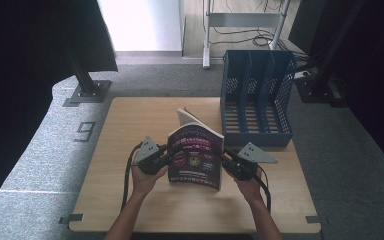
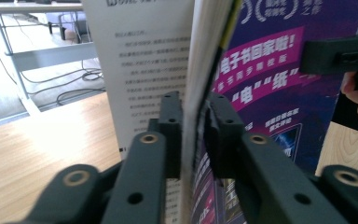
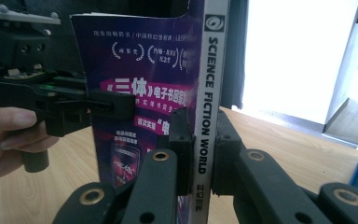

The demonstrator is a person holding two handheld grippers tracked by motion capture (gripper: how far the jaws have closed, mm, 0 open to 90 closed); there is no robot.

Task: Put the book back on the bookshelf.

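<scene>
So the magazine is a purple-covered Science Fiction World issue, glossy cover with pink banners and white Chinese lettering, white spine with the title running down it in black. It stands upright on the wooden table, slightly bowed, with its pages fanning a bit at the top. It sits right between the two claws. The right gripper is clamped on the spine edge, one jaw on the cover side and one on the back. The left gripper has its jaws around the open page edge; they sit a touch loose, with a sliver of gap on the cover side. Behind the right gripper, farther off, there's a blue slotted file rack.
</scene>
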